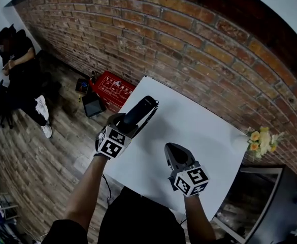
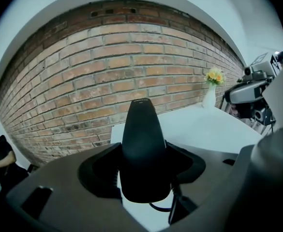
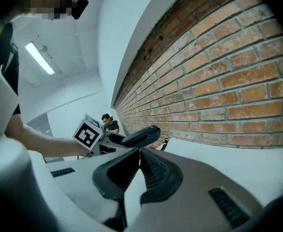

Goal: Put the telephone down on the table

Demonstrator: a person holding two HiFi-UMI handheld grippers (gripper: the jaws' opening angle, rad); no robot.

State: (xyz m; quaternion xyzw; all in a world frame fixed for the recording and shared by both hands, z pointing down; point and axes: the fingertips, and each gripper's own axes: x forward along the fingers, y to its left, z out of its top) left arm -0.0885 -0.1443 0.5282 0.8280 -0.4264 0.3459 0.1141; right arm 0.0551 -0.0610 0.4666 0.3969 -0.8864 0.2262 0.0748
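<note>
A black telephone handset (image 1: 139,112) sticks up and forward from my left gripper (image 1: 124,129), which is shut on its lower part above the near left of the white table (image 1: 199,121). In the left gripper view the handset (image 2: 142,144) fills the gap between the jaws and points at the brick wall. A dark cord (image 2: 160,208) hangs under it. My right gripper (image 1: 174,154) hovers over the table's near side with its jaws together and nothing in them. In the right gripper view the handset (image 3: 142,136) shows beyond the closed tips (image 3: 140,151).
A vase of yellow flowers (image 1: 260,140) stands at the table's far right corner by the brick wall (image 1: 189,39). On the floor to the left lie a red box (image 1: 112,88) and a dark case (image 1: 93,104). A person (image 1: 16,60) sits at far left.
</note>
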